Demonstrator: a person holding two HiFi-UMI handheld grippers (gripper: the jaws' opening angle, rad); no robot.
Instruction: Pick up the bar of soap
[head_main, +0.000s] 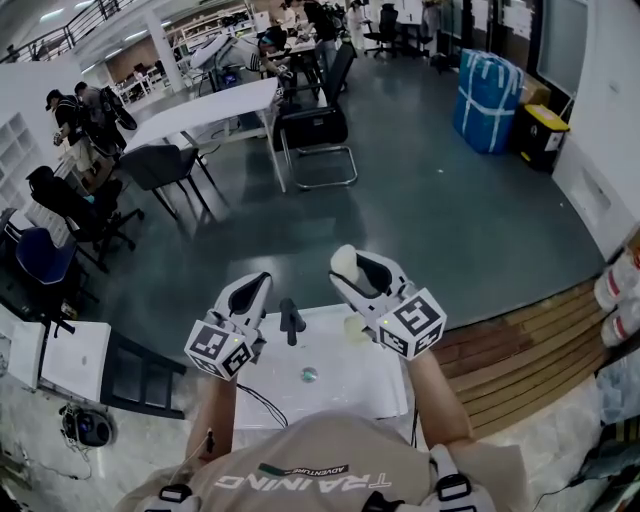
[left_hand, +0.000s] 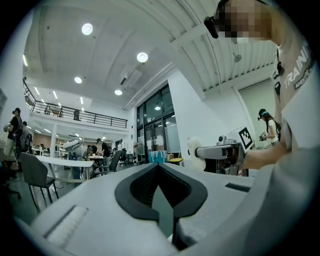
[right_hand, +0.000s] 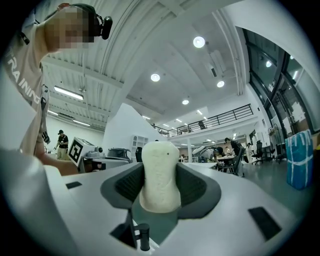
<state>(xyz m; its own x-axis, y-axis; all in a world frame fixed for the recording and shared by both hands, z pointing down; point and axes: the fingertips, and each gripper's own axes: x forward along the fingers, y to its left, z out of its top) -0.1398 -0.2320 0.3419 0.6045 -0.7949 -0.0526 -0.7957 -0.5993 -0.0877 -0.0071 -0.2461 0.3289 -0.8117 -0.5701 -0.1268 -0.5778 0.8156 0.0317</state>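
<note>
The bar of soap (right_hand: 160, 172) is pinched between the jaws of the right gripper (head_main: 357, 272), raised above the counter (head_main: 345, 392); the jaws of the left gripper (left_hand: 161, 195) are pressed together on nothing; the pick-up is judged done, and only a steady hold is called for next.

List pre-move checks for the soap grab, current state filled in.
1. Soap bar between the right tongs: ok, jaws shut on both its sides.
2. Soap clear of the table: ok, held up above it.
3. Left tongs empty: ok, jaws together on nothing.
4. Tongs apart from each other: ok.
5. Grip firmness: cannot tell; much of the bar sticks out past the pads.
</note>
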